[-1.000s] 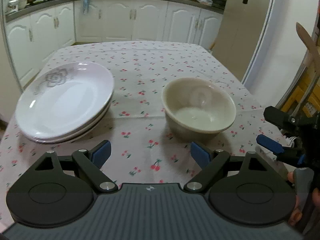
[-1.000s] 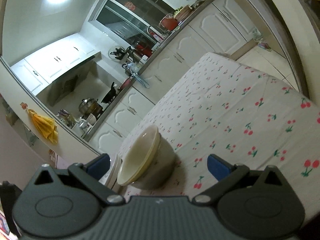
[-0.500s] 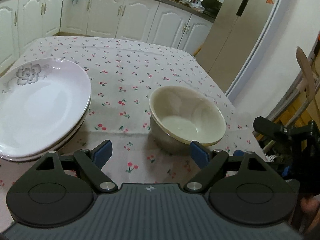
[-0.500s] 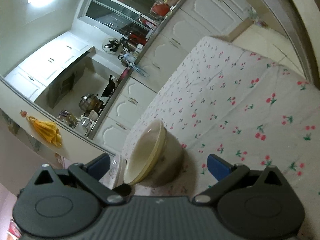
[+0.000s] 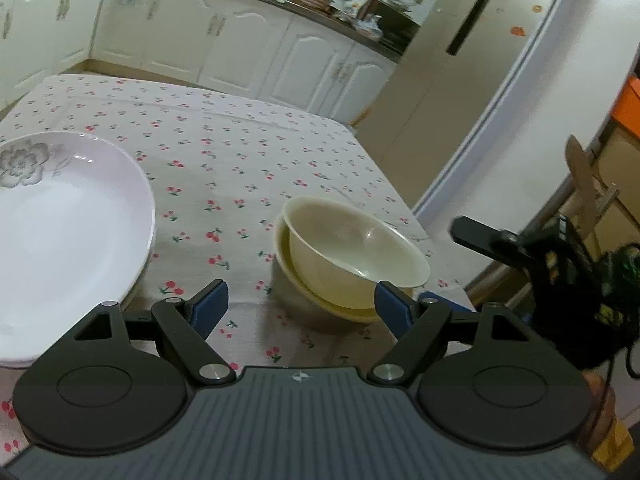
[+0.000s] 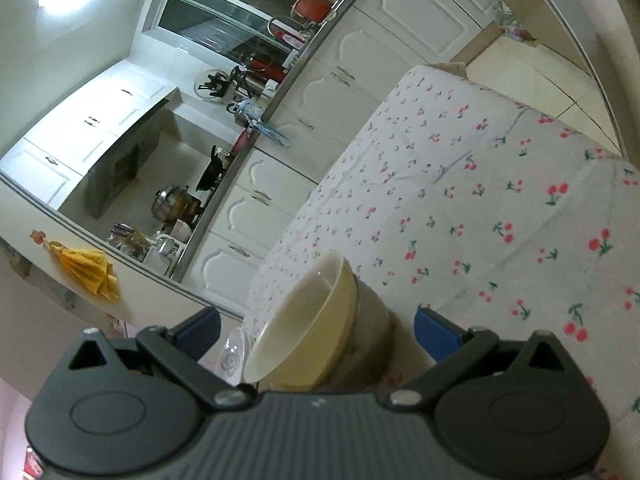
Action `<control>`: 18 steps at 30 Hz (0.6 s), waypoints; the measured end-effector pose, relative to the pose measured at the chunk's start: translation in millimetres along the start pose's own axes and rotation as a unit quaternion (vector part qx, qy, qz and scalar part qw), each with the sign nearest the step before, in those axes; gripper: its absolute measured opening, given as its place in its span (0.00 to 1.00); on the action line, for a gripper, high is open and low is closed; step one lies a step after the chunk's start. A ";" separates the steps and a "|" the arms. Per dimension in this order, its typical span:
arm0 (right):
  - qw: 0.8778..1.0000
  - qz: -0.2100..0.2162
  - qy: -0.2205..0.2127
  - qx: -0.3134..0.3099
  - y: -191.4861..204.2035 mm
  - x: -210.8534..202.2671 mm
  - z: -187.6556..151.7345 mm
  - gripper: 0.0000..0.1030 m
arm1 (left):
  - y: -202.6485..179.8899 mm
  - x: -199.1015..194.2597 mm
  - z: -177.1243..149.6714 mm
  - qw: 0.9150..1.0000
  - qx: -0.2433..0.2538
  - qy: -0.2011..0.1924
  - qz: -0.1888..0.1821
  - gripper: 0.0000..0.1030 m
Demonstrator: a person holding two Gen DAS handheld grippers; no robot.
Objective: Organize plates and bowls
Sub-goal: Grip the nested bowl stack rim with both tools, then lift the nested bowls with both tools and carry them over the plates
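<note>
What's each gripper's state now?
Left gripper: open, holding nothing.
Right gripper: open, jaws either side of the nested bowls, not gripping.

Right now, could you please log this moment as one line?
left gripper: open | right gripper: open, straddling nested bowls | plates: stacked | tablecloth

Closer now to the stacked cream bowls, which fill more of the left wrist view. Inner bowl tilted and lifted off the outer bowl on one side. White plates slid partly past the left edge.
</note>
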State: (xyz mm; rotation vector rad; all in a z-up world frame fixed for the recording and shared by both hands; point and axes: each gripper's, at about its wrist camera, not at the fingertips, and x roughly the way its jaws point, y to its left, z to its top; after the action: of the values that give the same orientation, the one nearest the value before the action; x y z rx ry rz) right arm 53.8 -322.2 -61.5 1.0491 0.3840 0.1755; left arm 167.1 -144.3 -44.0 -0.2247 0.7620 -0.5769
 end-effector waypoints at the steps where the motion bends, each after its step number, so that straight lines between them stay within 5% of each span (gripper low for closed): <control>1: 1.000 -0.005 -0.001 0.000 1.0 0.5 1.2 0.99 | 0.5 -0.6 0.5 1.000 0.000 0.002 -0.004 0.96; 14: 1.000 -0.003 0.010 0.008 4.7 12.8 9.8 0.99 | -0.7 12.9 3.7 1.000 -0.016 0.015 -0.022 0.93; 18: 1.000 0.002 0.018 0.009 8.1 18.5 12.3 0.99 | -0.1 24.9 5.9 0.999 -0.026 0.020 -0.025 0.83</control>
State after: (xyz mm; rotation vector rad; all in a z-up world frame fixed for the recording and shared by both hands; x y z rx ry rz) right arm 75.9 -322.2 -53.2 1.0662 0.4164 0.1946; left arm 185.6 -158.6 -54.4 -0.2813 0.8123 -0.6108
